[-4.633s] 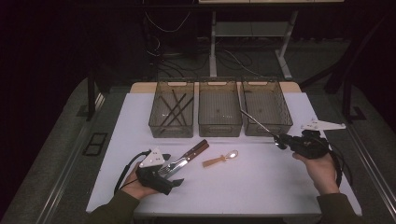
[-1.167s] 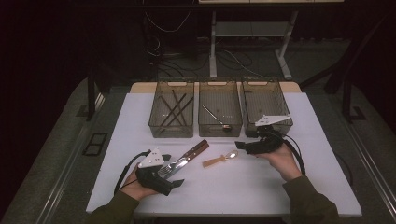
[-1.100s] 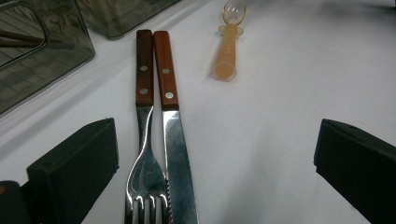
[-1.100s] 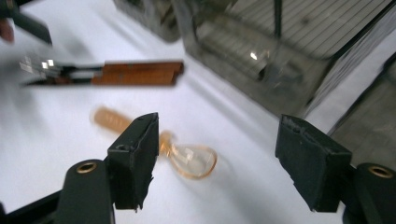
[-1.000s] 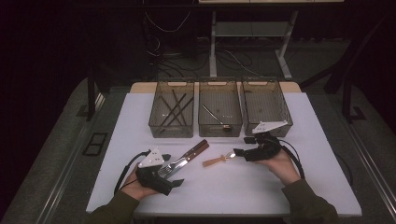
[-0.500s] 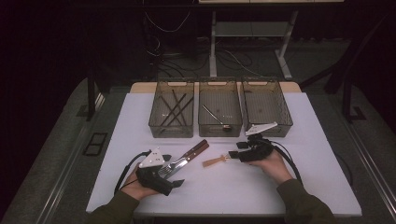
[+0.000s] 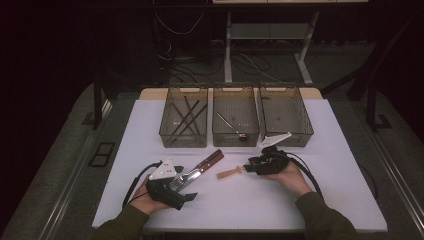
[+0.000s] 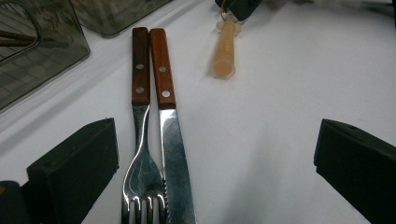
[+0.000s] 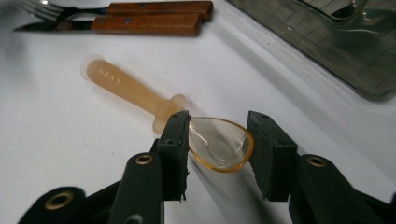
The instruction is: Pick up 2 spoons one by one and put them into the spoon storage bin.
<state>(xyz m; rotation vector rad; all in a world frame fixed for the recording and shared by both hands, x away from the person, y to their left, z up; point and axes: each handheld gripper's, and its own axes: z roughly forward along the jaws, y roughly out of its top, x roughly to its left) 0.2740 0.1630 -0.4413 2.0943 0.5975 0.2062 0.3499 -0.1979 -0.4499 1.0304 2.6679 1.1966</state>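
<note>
A small spoon with a tan handle (image 7: 230, 174) and a clear bowl (image 9: 217, 147) lies on the white table. My right gripper (image 9: 217, 149) is low over it. Its jaws have just been closing, and both pads now meet the edges of the bowl. A fork (image 8: 140, 140) and a knife (image 8: 175, 149) with brown wooden handles lie side by side. My left gripper (image 8: 215, 163) stands open astride them, resting on the table at the front left (image 7: 186, 187).
Three clear bins stand in a row at the back. The left bin (image 7: 184, 116) holds dark sticks, the middle bin (image 7: 235, 117) holds a thin metal utensil, and then comes the right bin (image 7: 285, 112). The table's front edge (image 7: 240, 227) runs close to both hands.
My right hand came from in front of the right bin, leftward and down to the spoon, and its jaws closed onto the bowl. The left hand stayed put.
</note>
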